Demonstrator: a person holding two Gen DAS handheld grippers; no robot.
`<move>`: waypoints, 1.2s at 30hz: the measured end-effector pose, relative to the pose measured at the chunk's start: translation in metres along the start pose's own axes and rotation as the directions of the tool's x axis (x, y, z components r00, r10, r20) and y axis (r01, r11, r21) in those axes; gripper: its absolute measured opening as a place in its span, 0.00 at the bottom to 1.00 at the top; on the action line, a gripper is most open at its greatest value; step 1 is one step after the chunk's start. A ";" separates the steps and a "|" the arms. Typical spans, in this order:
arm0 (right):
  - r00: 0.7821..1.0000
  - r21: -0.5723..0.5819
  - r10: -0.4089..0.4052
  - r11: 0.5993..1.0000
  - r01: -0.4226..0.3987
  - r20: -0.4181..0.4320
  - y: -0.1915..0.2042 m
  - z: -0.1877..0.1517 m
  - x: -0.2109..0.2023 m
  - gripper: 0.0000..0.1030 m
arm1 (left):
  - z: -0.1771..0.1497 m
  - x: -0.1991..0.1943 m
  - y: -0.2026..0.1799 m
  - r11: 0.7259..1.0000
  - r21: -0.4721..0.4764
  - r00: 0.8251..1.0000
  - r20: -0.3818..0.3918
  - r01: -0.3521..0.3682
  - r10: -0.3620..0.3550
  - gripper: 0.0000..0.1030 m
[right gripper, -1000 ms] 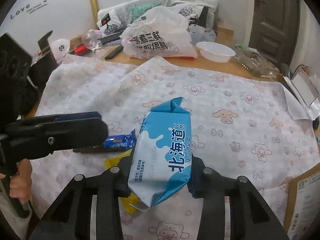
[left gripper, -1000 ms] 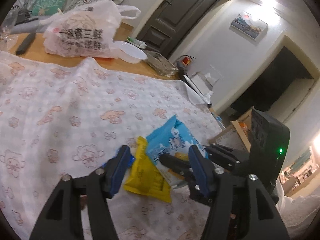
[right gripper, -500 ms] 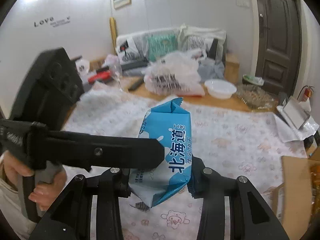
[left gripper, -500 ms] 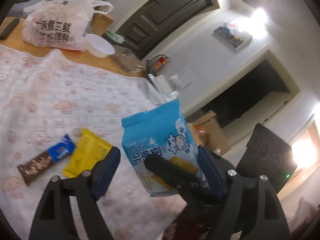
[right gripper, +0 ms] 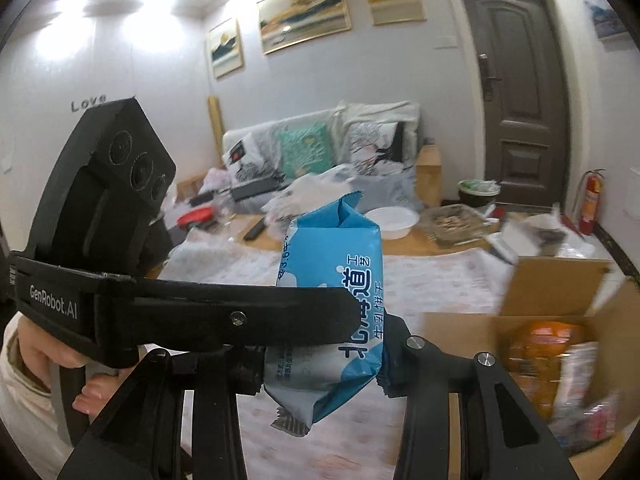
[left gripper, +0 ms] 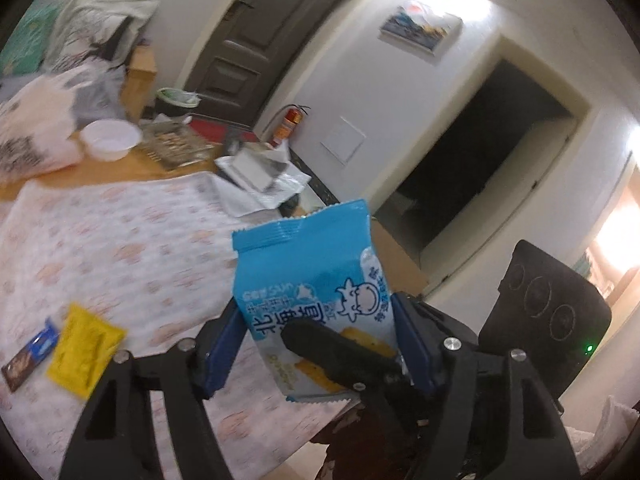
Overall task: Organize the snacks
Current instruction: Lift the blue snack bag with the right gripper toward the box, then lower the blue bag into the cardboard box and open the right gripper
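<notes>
A blue and white biscuit packet [right gripper: 332,304] is held upright in the air by my right gripper [right gripper: 320,360], which is shut on its lower part. The same packet [left gripper: 312,280] fills the space between the fingers of my left gripper [left gripper: 316,344], with both blue pads against its sides. A finger of the right gripper [left gripper: 336,348] crosses in front of it there. The left gripper's arm [right gripper: 224,316] crosses the right wrist view. A yellow packet [left gripper: 84,350] and a brown-and-blue bar [left gripper: 30,354] lie on the patterned tablecloth [left gripper: 120,248].
An open cardboard box [right gripper: 560,320] with snack packs stands at the right beside the table. At the table's far end are a white bowl [left gripper: 110,142], a printed plastic bag [left gripper: 32,132], a wire tray [left gripper: 176,146] and papers [left gripper: 260,178].
Both grippers have lifted with the blue packet, off the table and toward the right, by the box. The left gripper's pads have closed in on the packet's sides.
</notes>
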State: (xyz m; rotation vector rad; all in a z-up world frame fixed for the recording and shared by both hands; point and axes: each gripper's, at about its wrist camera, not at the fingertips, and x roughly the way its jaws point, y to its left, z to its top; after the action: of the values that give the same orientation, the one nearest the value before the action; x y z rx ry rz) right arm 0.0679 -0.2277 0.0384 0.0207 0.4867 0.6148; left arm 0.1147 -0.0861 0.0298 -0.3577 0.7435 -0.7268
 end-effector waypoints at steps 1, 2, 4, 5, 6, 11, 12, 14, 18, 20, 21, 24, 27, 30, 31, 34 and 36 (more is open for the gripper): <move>1.000 0.009 -0.008 1.000 0.008 0.004 -0.011 0.000 -0.008 0.35 | 0.004 0.009 -0.011 1.000 0.018 1.000 -0.010 -0.004 0.004 0.66; 1.000 0.026 -0.018 0.999 0.018 0.009 -0.026 0.000 -0.018 0.35 | 0.008 0.022 -0.023 0.999 0.039 1.000 -0.025 -0.007 0.008 0.66; 0.999 0.051 -0.039 0.998 0.039 0.011 -0.051 0.000 -0.032 0.35 | 0.016 0.048 -0.045 0.997 0.073 0.998 -0.058 -0.007 0.011 0.66; 0.998 0.069 -0.057 0.996 0.056 0.012 -0.067 -0.002 -0.040 0.36 | 0.019 0.063 -0.055 0.996 0.085 0.997 -0.080 -0.002 0.008 0.66; 0.997 0.089 -0.070 0.994 0.069 0.012 -0.081 -0.005 -0.045 0.36 | 0.021 0.077 -0.062 0.995 0.095 0.995 -0.100 0.002 0.008 0.66; 0.994 0.172 -0.100 0.979 0.105 -0.038 -0.137 -0.024 -0.055 0.37 | 0.019 0.139 -0.076 0.994 0.113 0.980 -0.199 -0.006 0.028 0.66; 0.994 0.183 -0.096 0.978 0.103 -0.049 -0.144 -0.027 -0.054 0.37 | 0.018 0.148 -0.073 0.994 0.108 0.976 -0.215 -0.012 0.035 0.66; 0.993 0.196 -0.082 0.976 0.096 -0.081 -0.156 -0.033 -0.048 0.37 | 0.016 0.159 -0.067 0.995 0.095 0.969 -0.241 -0.026 0.048 0.66; 0.992 0.192 -0.057 0.978 0.078 -0.113 -0.163 -0.039 -0.038 0.39 | 0.016 0.169 -0.057 0.991 0.107 0.959 -0.264 -0.080 0.105 0.66; 0.991 0.181 -0.054 0.981 0.075 -0.118 -0.162 -0.038 -0.032 0.40 | 0.018 0.169 -0.057 0.985 0.132 0.956 -0.257 -0.111 0.143 0.66; 0.991 0.174 -0.057 0.982 0.079 -0.124 -0.160 -0.037 -0.029 0.40 | 0.019 0.168 -0.056 0.983 0.138 0.956 -0.253 -0.119 0.152 0.66; 0.987 0.156 -0.091 0.981 0.112 -0.136 -0.153 -0.035 -0.021 0.47 | 0.024 0.160 -0.053 0.979 0.144 0.960 -0.221 -0.144 0.174 0.72; 0.986 0.155 -0.100 0.981 0.120 -0.134 -0.151 -0.034 -0.020 0.50 | 0.030 0.145 -0.051 0.979 0.139 0.967 -0.187 -0.146 0.171 0.74; 0.985 0.151 -0.107 0.980 0.127 -0.133 -0.148 -0.032 -0.021 0.51 | 0.032 0.141 -0.049 0.978 0.143 0.967 -0.178 -0.155 0.180 0.74; 0.985 0.150 -0.107 0.981 0.126 -0.133 -0.147 -0.032 -0.021 0.51 | 0.031 0.137 -0.048 0.977 0.140 0.968 -0.171 -0.159 0.182 0.74; 0.985 0.139 -0.113 0.982 0.131 -0.128 -0.142 -0.029 -0.022 0.51 | 0.031 0.124 -0.045 0.978 0.132 0.972 -0.154 -0.161 0.181 0.74; 0.986 0.126 -0.116 0.983 0.131 -0.120 -0.135 -0.025 -0.024 0.51 | 0.030 0.115 -0.044 0.977 0.133 0.973 -0.139 -0.167 0.186 0.74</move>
State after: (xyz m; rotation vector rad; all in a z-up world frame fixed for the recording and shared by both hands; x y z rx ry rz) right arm 0.1142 -0.3548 0.0048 0.0828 0.6334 0.4625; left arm 0.1745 -0.1968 0.0184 -0.1246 0.8586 -0.6312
